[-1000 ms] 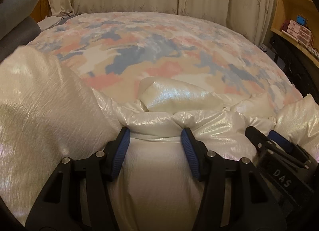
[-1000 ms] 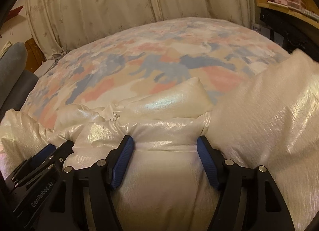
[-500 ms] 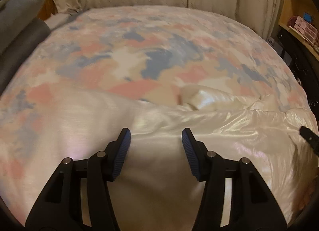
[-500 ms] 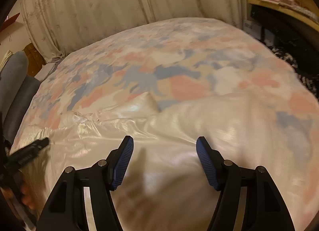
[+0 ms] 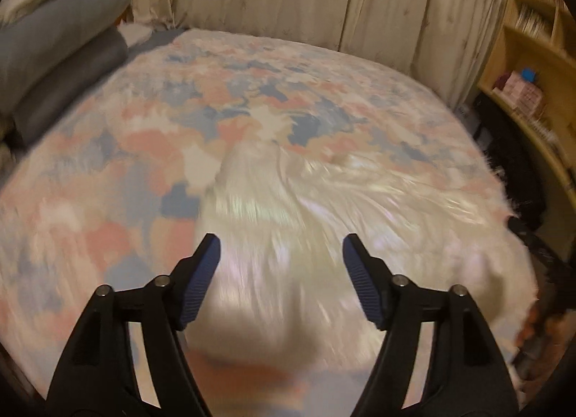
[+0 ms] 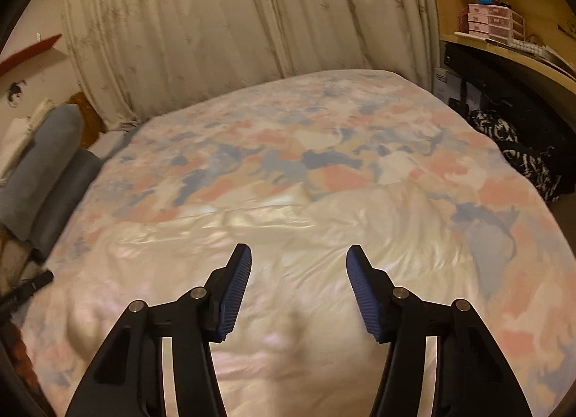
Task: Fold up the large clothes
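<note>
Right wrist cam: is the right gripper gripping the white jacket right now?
No. The right gripper is open above the white jacket, nothing between its blue pads.

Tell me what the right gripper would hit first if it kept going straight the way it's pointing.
Most likely the shiny cream garment spread on the bed, directly ahead of the open right gripper. The patterned bedspread lies beyond it. Depth is hard to judge here.

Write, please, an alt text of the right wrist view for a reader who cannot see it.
The right gripper is open, its blue-padded fingers spread above a shiny cream-white puffy garment lying spread on a bed with a pink, blue and cream patterned cover. Behind the bed hang pale curtains; wooden shelves stand at the right and grey cushions lie at the left.
</note>
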